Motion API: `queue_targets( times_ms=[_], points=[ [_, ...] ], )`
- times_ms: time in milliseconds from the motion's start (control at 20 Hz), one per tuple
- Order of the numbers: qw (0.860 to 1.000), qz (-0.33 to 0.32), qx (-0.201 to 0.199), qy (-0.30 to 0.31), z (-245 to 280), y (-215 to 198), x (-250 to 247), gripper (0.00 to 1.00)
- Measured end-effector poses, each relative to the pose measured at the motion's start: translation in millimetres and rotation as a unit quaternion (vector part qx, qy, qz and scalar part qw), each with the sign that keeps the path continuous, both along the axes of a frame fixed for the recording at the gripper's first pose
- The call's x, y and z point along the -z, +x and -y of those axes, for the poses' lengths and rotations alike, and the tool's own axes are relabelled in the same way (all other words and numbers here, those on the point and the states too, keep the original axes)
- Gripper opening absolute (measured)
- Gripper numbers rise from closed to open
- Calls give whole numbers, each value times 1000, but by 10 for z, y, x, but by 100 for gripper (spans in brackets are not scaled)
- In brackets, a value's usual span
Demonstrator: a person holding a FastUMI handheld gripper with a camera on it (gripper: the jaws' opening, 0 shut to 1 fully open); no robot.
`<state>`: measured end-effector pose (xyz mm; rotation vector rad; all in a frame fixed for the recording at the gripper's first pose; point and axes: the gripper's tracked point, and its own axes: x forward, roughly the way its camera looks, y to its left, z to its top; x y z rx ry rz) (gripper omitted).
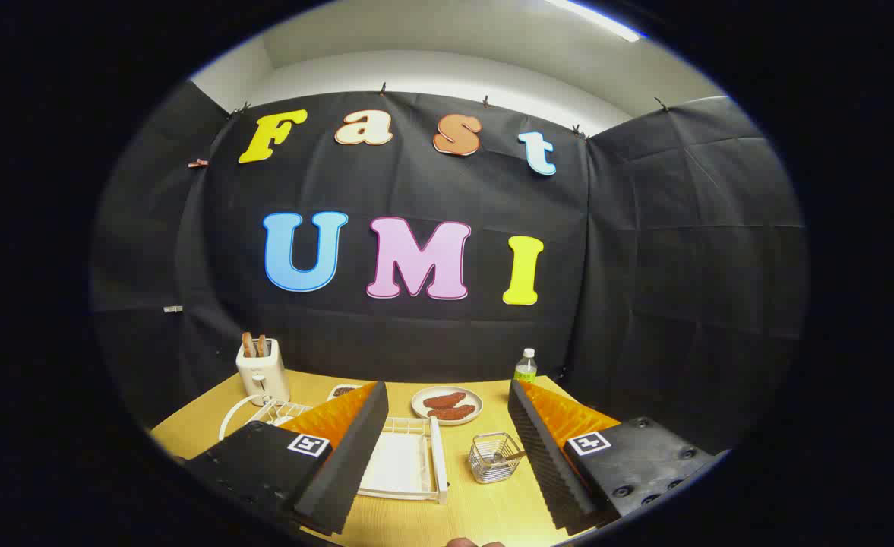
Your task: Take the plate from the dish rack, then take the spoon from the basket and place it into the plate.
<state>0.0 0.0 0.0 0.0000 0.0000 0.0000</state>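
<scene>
Gripper (447,425) spread, empty. Plate (238,414) in dish rack (409,463) at 10 o'clock; spoon (506,456) in basket (494,457) — nothing done yet.

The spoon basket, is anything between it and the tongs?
Nothing visible. The wire basket stands on the bare table, ahead of the open tongs and between the fingers, nearer the right one. The white dish rack sits beside it, not in front.

Wire-mesh metal basket (494,456); matt wood-grain table (416,524), glossy white toaster (262,372), white wire dish rack (405,463)
</scene>
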Motion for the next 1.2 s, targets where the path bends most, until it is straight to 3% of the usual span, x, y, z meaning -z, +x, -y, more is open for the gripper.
queue_targets(
  times_ms=[1200],
  points=[
    [998,-63,-23,7,-245,325,297,97]
  ],
)
